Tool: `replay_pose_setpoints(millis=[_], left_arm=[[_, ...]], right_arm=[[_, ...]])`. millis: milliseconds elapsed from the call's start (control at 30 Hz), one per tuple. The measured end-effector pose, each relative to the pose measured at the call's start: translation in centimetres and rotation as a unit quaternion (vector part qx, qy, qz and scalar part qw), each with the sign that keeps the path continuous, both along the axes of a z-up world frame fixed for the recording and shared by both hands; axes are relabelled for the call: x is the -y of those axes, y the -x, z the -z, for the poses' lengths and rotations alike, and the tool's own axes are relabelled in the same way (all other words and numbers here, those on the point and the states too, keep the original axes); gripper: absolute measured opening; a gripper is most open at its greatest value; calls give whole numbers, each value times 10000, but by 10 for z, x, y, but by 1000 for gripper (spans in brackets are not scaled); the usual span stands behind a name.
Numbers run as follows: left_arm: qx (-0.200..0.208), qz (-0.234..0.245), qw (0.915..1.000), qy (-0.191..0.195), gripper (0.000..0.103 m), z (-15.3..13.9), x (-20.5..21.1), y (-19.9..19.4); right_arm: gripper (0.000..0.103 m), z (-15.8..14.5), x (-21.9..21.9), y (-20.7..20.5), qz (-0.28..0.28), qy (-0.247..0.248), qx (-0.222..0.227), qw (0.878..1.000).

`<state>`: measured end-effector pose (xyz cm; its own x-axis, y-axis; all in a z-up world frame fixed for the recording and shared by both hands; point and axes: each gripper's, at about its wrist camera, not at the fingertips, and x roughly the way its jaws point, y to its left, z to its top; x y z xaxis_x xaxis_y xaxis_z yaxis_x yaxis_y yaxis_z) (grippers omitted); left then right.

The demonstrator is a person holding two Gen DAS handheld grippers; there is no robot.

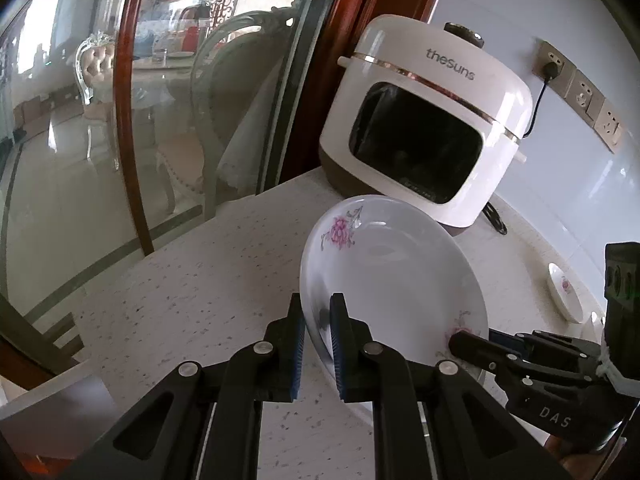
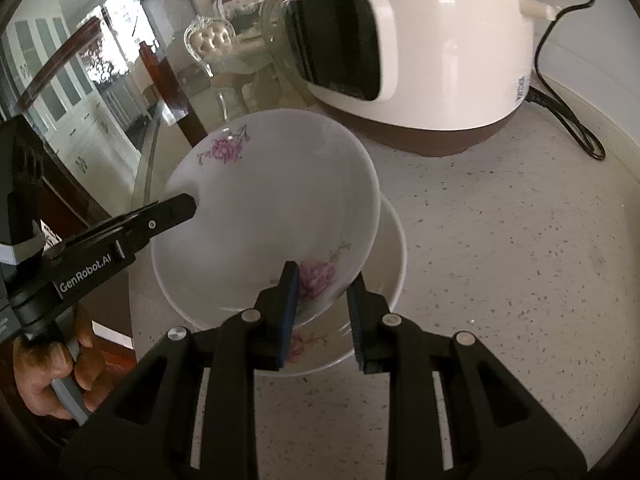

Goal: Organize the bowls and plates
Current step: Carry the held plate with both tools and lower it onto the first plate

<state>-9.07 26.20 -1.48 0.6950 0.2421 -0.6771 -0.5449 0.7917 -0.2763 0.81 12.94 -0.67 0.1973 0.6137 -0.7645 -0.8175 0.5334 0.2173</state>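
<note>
A white plate with pink flowers [image 1: 392, 276] hangs tilted above the counter. My left gripper [image 1: 318, 332] is shut on its near rim. In the right wrist view this plate [image 2: 264, 216] sits over a second white flowered dish [image 2: 390, 264] that rests on the counter, and the left gripper [image 2: 188, 208] grips it from the left. My right gripper [image 2: 322, 314] stands open, its fingers straddling the plate's near rim with a gap on each side. From the left wrist view, the right gripper [image 1: 476, 338] reaches the plate's right edge.
A white rice cooker [image 1: 424, 120] stands at the back of the speckled counter [image 1: 200, 280], its black cord [image 2: 568, 120] looping to the right. Another small flowered dish [image 1: 566, 292] lies far right. A glass partition [image 1: 180, 100] borders the counter's left edge. A hand [image 2: 52, 368] holds the left gripper.
</note>
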Motion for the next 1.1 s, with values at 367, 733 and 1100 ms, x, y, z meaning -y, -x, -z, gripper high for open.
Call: replay_pose_setpoints(millis=[367, 733, 1100], left_arm=[[-32, 34, 10000, 86, 13, 4, -2, 0], [-33, 125, 9999, 78, 13, 4, 0, -1], [64, 182, 9998, 106, 13, 2, 0, 5]], right_arm=[[30, 5, -16, 3, -118, 203, 145, 9996], [38, 6, -16, 7, -200, 277, 448, 9984], [54, 7, -30, 22, -265, 633, 1151, 9910]])
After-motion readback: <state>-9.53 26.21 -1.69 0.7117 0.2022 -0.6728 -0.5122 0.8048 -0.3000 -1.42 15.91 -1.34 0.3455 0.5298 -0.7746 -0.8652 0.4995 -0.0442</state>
